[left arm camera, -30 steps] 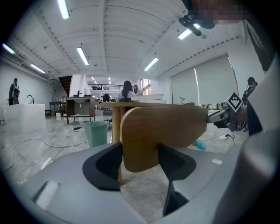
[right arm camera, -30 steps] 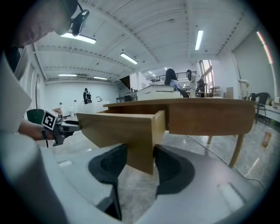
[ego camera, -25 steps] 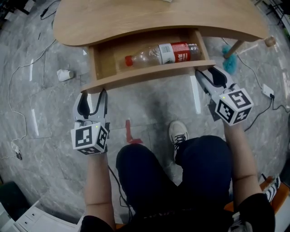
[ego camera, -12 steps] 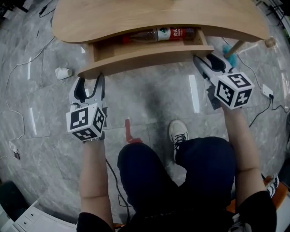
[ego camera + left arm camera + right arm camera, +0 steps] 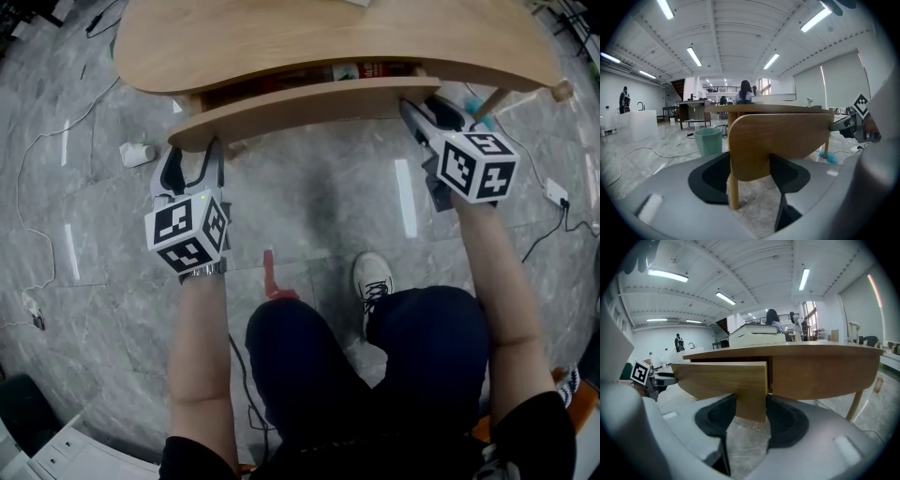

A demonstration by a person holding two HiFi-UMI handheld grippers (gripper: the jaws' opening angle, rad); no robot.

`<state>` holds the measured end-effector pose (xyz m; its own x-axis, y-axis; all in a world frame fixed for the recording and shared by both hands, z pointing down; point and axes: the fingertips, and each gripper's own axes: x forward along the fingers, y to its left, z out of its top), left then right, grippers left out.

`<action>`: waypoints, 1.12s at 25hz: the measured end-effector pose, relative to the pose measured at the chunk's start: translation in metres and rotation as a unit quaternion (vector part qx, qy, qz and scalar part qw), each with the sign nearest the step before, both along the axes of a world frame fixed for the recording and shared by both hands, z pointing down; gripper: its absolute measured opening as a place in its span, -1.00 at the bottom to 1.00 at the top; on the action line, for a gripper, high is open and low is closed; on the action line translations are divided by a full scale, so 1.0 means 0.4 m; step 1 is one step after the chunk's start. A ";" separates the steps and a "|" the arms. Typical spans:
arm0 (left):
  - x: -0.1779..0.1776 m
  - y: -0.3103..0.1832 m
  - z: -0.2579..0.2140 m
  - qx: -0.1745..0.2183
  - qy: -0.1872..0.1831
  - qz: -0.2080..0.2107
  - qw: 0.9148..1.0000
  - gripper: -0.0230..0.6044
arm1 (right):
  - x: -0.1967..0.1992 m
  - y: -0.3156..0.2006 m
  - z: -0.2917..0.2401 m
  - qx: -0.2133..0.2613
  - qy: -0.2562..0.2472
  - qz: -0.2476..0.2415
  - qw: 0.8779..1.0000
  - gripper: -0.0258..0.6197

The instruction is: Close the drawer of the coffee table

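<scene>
1. Two hand-held grippers meet the drawer front, a long flat panel of pale, smooth-grained wood with rounded ends. One gripper takes each end.
2. The left gripper has its black padded jaws one panel-thickness apart. They are clamped on the left end of the drawer front, with a pad against each face. A round wooden leg stands just behind the jaws, below the panel.
3. The right gripper is closed in the same way on the square-cut right end of the drawer front, and both dark pads touch the wood.
4. Directly ahead of both grippers, the drawer front sits almost flush under the coffee table. Only a narrow dark slot is left open. In that slot, nearer the right gripper, shows a strip of the red label of a bottle.
5. The coffee table has a curved top of light wood with a softly rounded edge, which overhangs both sets of jaws.
6. Beneath the grippers lies the floor, of glossy grey veined stone.
</scene>
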<state>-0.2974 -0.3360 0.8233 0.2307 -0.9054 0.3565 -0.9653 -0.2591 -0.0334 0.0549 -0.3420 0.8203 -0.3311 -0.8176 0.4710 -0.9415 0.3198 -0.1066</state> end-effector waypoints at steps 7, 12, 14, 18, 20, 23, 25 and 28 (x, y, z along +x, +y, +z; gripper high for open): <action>-0.002 -0.052 0.004 -0.002 -0.004 -0.028 1.000 -0.08 | -0.002 -0.056 0.005 0.004 0.002 0.026 1.000 -0.33; 0.006 -0.088 0.003 -0.001 -0.006 -0.043 0.999 -0.08 | 0.007 -0.094 0.003 0.014 0.004 0.057 0.998 -0.33; 0.007 -0.102 0.002 0.001 -0.006 -0.050 0.999 -0.08 | 0.011 -0.107 0.002 0.020 0.002 0.076 0.997 -0.33; 0.008 -0.120 0.004 0.004 -0.006 -0.062 0.998 -0.08 | 0.013 -0.121 0.004 0.029 0.002 0.111 0.993 -0.33; 0.009 -0.127 0.004 0.006 -0.005 -0.068 0.998 -0.08 | 0.014 -0.127 0.005 0.030 0.003 0.119 0.992 -0.34; 0.010 -0.140 0.002 0.009 -0.004 -0.079 0.997 -0.08 | 0.015 -0.140 0.003 0.031 0.001 0.131 0.991 -0.35; 0.009 -0.149 0.001 0.009 -0.003 -0.087 0.996 -0.08 | 0.014 -0.149 0.003 0.030 -0.002 0.141 0.989 -0.35; 0.006 -0.160 0.001 0.012 -0.004 -0.098 0.995 -0.09 | 0.011 -0.157 0.004 0.031 -0.006 0.157 0.987 -0.36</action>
<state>-0.2951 -0.3998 0.8236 0.0468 -0.9407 0.3359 -0.9968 -0.0656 -0.0448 0.0592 -0.4049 0.8218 -0.0609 -0.9083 0.4140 -0.9941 0.0179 -0.1070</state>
